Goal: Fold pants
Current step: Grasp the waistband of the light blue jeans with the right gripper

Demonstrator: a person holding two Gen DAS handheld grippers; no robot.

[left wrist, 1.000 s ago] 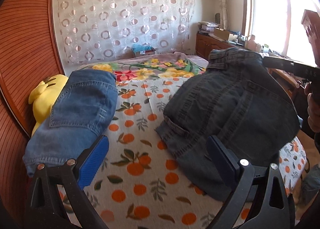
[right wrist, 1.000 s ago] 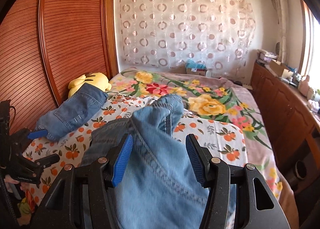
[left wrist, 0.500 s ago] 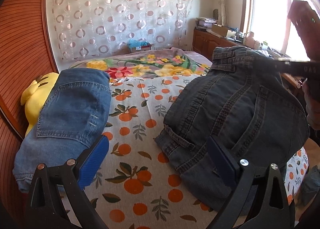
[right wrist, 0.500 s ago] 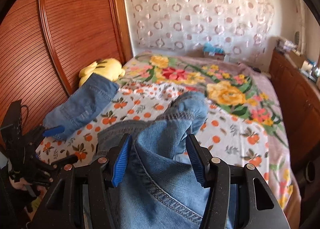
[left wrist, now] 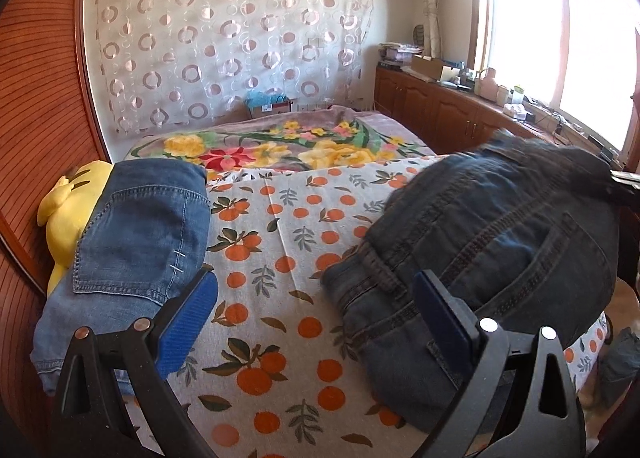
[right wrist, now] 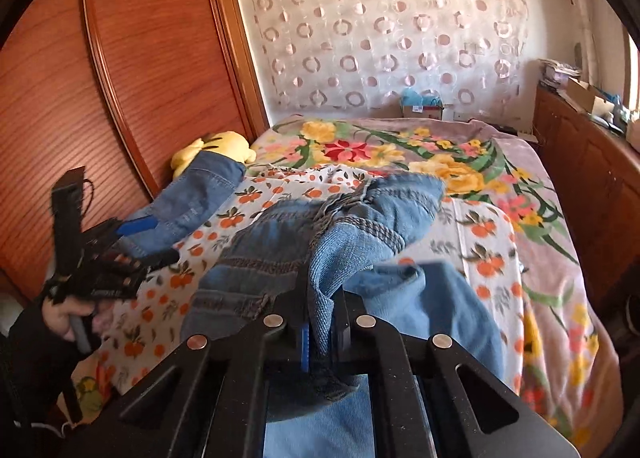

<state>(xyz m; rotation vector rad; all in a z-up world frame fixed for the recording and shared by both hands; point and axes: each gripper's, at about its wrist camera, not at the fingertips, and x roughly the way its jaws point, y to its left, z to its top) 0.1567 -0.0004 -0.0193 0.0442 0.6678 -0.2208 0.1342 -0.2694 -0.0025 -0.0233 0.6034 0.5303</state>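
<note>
Now, on the bed: a pair of jeans is mid-fold atop an orange-print sheet [left wrist: 280, 250].
Right tool [right wrist: 323, 332]: fingers pressed together, pinching a fold of the jeans [right wrist: 352, 226] and holding it raised off the sheet.
Left tool [left wrist: 316, 314]: blue pads spread wide, gripping nothing, hovering over the sheet near the bed's front edge.
Jeans, left view: dark denim [left wrist: 492, 250] bunched toward the right edge of the bed, back pocket showing.
Second pair [left wrist: 140, 242]: folded blue jeans lying along the left edge, resting partly on a yellow plush toy [left wrist: 66, 214].
Backdrop: floral blanket [right wrist: 400, 146] covers the far half of the bed.
</note>
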